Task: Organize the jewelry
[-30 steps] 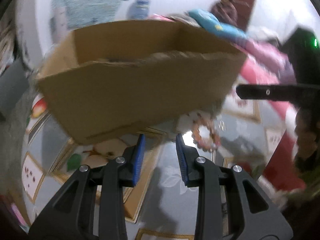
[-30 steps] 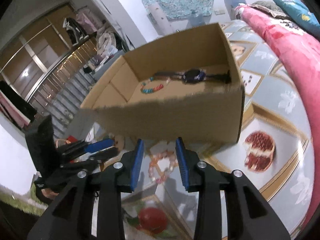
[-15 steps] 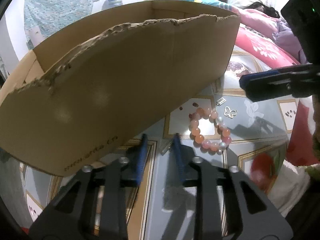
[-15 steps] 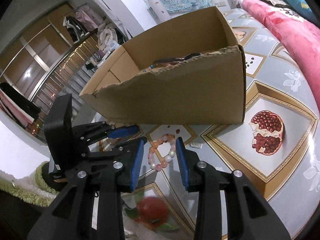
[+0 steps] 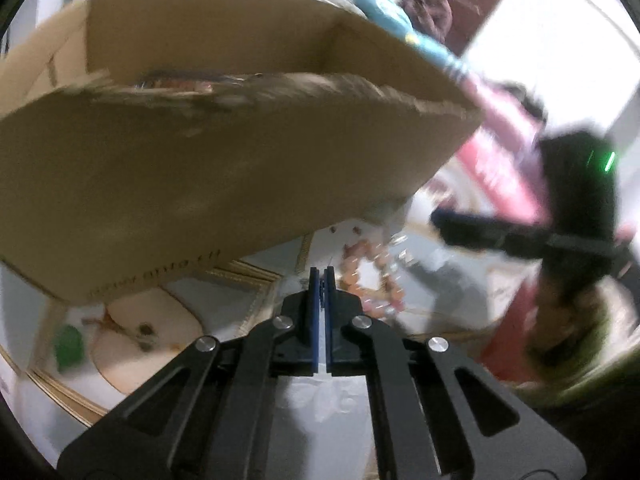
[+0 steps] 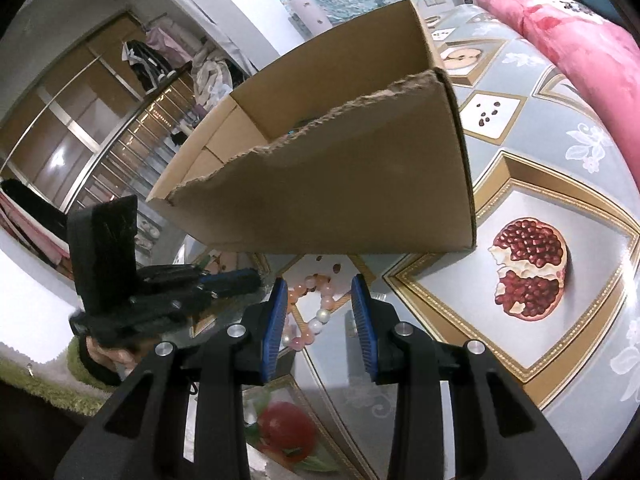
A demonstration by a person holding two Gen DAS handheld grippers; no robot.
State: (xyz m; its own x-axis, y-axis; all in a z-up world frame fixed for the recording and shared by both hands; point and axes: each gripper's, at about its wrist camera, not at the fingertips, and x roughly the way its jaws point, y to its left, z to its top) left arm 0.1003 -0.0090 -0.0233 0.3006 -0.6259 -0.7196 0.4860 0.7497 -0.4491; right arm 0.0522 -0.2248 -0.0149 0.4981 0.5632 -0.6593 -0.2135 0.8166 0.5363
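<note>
Picking up the bead bracelet [image 6: 310, 312] is judged to be the step in hand, and it calls for care in the approach: the right claw [image 6: 321, 322] should come down so that one pad goes inside the loop and the other outside, or both pads straddle a single run of beads, and close only once the tips reach the tablecloth [image 6: 540, 184]. Beads are round and will likely roll out of a shallow pinch (a grip low on the strand is the safer choice). The right claw stands partly open with nothing held; in the right wrist view the bracelet lies flat on the cloth just beyond and between its blue pads [image 6: 276, 320], apart from them. The left claw [image 5: 320, 284] is fully closed, pads together, and nothing can be seen between them; the bracelet [image 5: 370, 276] lies just ahead and to the right of its tips in its own blurred view. The cardboard box [image 6: 340, 184] sits directly behind the bracelet, its torn front wall close to the beads, with some jewelry faintly visible inside [image 5: 176, 82]. The lift should therefore clear that ragged edge before the release. Whether the left claw touches the cloth cannot be told.
</note>
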